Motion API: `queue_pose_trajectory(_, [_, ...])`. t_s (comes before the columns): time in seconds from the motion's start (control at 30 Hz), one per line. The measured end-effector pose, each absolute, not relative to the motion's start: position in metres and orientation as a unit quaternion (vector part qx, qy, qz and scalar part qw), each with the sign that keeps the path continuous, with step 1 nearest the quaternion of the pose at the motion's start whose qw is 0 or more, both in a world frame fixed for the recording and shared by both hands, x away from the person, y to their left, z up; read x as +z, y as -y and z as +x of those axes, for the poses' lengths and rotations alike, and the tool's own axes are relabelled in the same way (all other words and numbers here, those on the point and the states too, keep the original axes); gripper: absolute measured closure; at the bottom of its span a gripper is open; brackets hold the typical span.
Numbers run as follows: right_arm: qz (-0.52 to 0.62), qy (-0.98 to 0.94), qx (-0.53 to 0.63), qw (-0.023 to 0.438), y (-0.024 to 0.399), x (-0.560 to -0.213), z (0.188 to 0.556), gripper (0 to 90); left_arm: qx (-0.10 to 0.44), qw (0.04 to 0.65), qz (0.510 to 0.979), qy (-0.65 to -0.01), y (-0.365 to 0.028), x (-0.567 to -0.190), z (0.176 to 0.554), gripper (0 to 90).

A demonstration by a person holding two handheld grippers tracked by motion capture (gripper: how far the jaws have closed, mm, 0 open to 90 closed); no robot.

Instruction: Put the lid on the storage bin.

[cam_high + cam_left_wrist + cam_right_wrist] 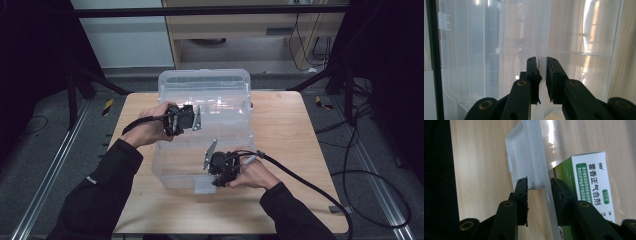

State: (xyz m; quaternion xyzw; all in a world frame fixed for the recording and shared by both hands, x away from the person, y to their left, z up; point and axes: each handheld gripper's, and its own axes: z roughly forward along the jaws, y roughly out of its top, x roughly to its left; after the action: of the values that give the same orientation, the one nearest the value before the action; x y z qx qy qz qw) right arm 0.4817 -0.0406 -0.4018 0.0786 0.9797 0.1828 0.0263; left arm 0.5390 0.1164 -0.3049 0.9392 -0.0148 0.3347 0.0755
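Observation:
A clear plastic storage box (175, 165) stands on the wooden table (285, 130), its lid (205, 82) raised toward the back. My left gripper (196, 119) is at the lid's left side. In the left gripper view its jaws (542, 62) stand narrow, shut on a thin clear panel edge (542, 30). My right gripper (217, 180) points down at the box's front wall. In the right gripper view its jaws (539, 183) straddle that wall (547, 195), shut on it, with the clear latch flap (524, 152) on the outer side. A green and white medicine carton (589, 177) lies inside.
The table's front edge is near the person's sleeves (110, 185). Cables (310, 185) trail from both grippers, one across the right side of the table. Black frame legs (320, 75) and floor rails (60, 160) stand around the table. A cabinet (240, 30) is behind.

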Motion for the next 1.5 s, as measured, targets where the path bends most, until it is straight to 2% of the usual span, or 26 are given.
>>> queue_pose_trajectory(0.1, [0.083, -0.979, 0.184, 0.024, 0.041, -0.402, 0.481, 67.6, 0.336, 0.075, 0.939, 0.014, -0.118, -0.305, 0.534, 80.4])
queue_pose_trajectory(0.13, [0.084, -0.979, 0.183, 0.024, 0.041, -0.402, 0.481, 67.5, 0.340, 0.053, 0.939, 0.029, -0.118, -0.301, 0.533, 80.4])
queue_pose_trajectory(0.17, [0.084, -0.979, 0.183, 0.025, 0.041, -0.402, 0.480, 67.4, 0.337, 0.082, 0.938, 0.014, -0.119, -0.306, 0.530, 80.5])
queue_pose_trajectory(0.23, [0.083, -0.979, 0.183, 0.026, 0.041, -0.402, 0.480, 67.4, 0.339, 0.076, 0.937, 0.017, -0.119, -0.306, 0.526, 80.6])
queue_pose_trajectory(0.27, [0.080, -0.979, 0.183, 0.027, 0.041, -0.402, 0.480, 67.4, 0.342, 0.050, 0.938, 0.031, -0.119, -0.302, 0.525, 80.7])
queue_pose_trajectory(0.3, [0.084, -0.979, 0.182, 0.026, 0.041, -0.402, 0.480, 67.4, 0.342, 0.049, 0.938, 0.032, -0.118, -0.302, 0.524, 80.8])
queue_pose_trajectory(0.33, [0.085, -0.979, 0.182, 0.026, 0.040, -0.402, 0.479, 67.3, 0.341, 0.075, 0.937, 0.018, -0.119, -0.306, 0.522, 80.8])
queue_pose_trajectory(0.4, [0.081, -0.980, 0.181, 0.028, 0.041, -0.402, 0.480, 67.4, 0.342, 0.083, 0.936, 0.019, -0.120, -0.307, 0.520, 80.8])
queue_pose_trajectory(1.5, [0.089, -0.975, 0.200, 0.042, 0.044, -0.403, 0.476, 66.2, 0.328, 0.112, 0.938, 0.005, -0.131, -0.319, 0.485, 80.1])
